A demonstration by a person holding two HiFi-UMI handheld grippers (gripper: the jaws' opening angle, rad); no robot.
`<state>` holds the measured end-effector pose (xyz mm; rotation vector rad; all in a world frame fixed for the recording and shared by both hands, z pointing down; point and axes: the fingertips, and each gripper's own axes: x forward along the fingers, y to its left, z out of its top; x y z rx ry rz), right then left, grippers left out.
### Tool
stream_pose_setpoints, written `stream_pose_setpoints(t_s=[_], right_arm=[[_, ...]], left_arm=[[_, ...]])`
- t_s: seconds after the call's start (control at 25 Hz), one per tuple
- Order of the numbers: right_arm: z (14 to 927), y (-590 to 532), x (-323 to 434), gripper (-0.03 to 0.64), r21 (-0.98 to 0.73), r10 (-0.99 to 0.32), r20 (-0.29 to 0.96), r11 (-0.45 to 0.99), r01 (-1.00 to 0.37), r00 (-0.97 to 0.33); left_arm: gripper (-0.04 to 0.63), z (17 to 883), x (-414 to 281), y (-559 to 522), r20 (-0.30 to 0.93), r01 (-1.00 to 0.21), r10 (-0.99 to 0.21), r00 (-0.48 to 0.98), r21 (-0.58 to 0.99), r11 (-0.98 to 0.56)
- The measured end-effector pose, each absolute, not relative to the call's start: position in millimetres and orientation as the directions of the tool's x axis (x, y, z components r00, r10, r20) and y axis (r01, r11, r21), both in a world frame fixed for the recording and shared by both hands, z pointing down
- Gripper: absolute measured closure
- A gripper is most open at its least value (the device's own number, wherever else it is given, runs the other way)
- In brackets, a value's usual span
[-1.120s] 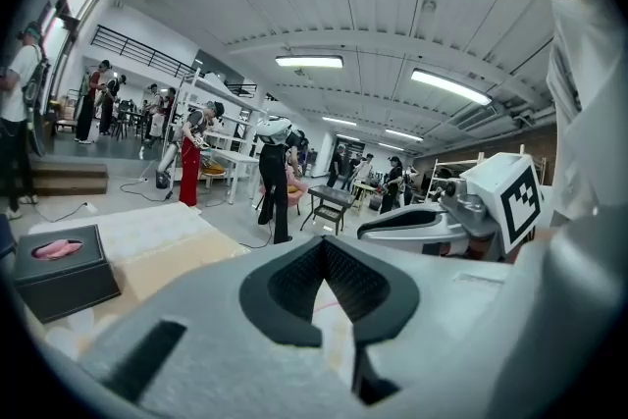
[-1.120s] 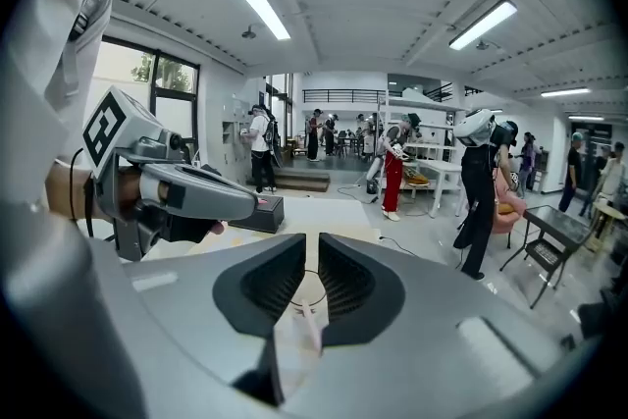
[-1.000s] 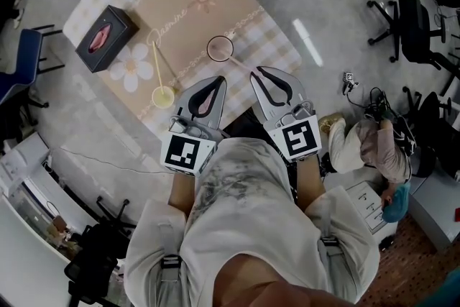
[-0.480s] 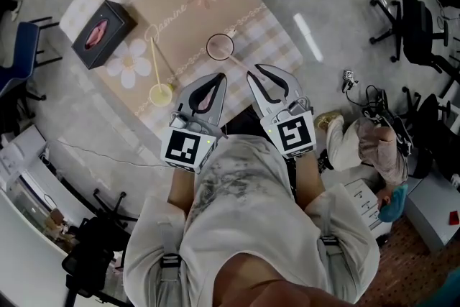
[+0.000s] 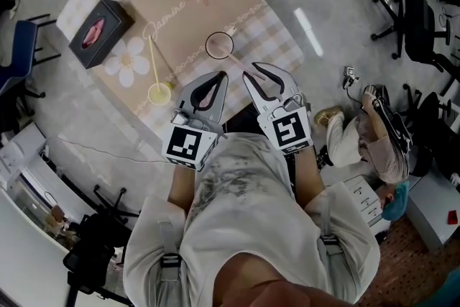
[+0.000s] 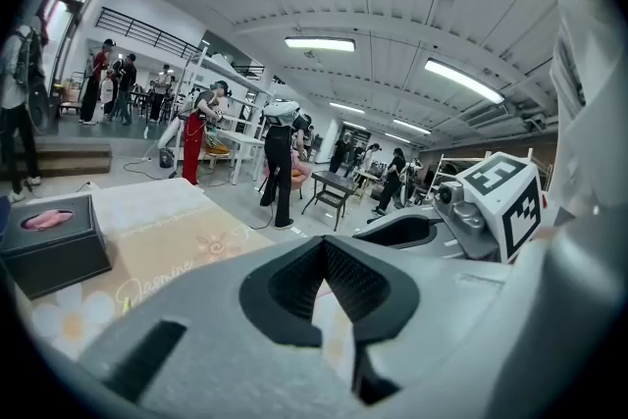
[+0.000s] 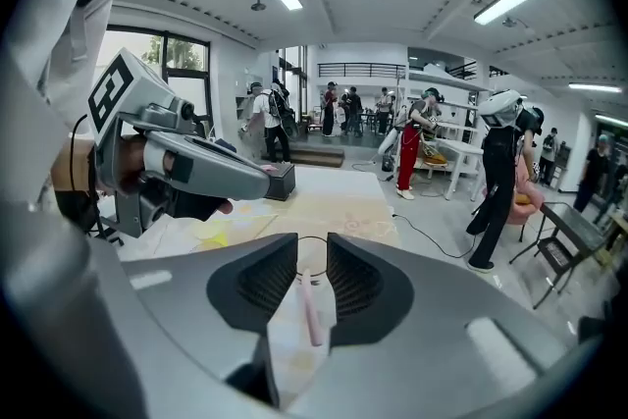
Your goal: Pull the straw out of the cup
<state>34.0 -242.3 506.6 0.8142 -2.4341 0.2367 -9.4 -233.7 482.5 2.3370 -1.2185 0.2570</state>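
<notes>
A clear cup (image 5: pixel 220 45) stands on the tan checked cloth (image 5: pixel 187 3), seen from above as a ring. A pink straw (image 5: pixel 237 65) runs from its rim toward my right gripper (image 5: pixel 260 72). In the right gripper view the pink straw (image 7: pixel 310 309) lies in the gap of the right gripper (image 7: pixel 313 243), whose jaws are opening; the pads do not press on it. The cup's rim (image 7: pixel 294 239) shows just past the fingertips. My left gripper (image 5: pixel 220 77) hangs beside it, jaws shut on nothing. In its own view the left gripper (image 6: pixel 328 246) hides the cup.
A yellow cup (image 5: pixel 159 93) with a yellow straw (image 5: pixel 153 57) stands left of the left gripper. A black tissue box (image 5: pixel 99 32) sits at the cloth's far left. Office chairs (image 5: pixel 420 32) and a seated person (image 5: pixel 366 144) are on the floor to the right.
The right gripper's jaws have spread apart around the pink straw. Both grippers have sunk a little toward the table.
</notes>
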Motion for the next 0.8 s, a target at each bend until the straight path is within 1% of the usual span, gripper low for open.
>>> stream_pose_setpoints(t_s=[0.28,0.52,0.8], right_arm=[[517,-243,30,0.508,0.003,-0.48,0.578,0.809,-0.587,-0.659],[531,-242,30,0.505,0.048,-0.469,0.615,0.825,-0.564,-0.634],[544,-242,30,0.505,0.035,-0.45,0.629,0.831,-0.555,-0.634]], left_arm=[[0.589,493,-10,-235,0.395,-0.809,-0.709,0.585,0.351,-0.472],[0.589,501,-9,-235,0.408,-0.808,-0.7,0.586,0.358,-0.468],[0.589,509,-8,-237,0.422,-0.81,-0.694,0.584,0.359,-0.463]])
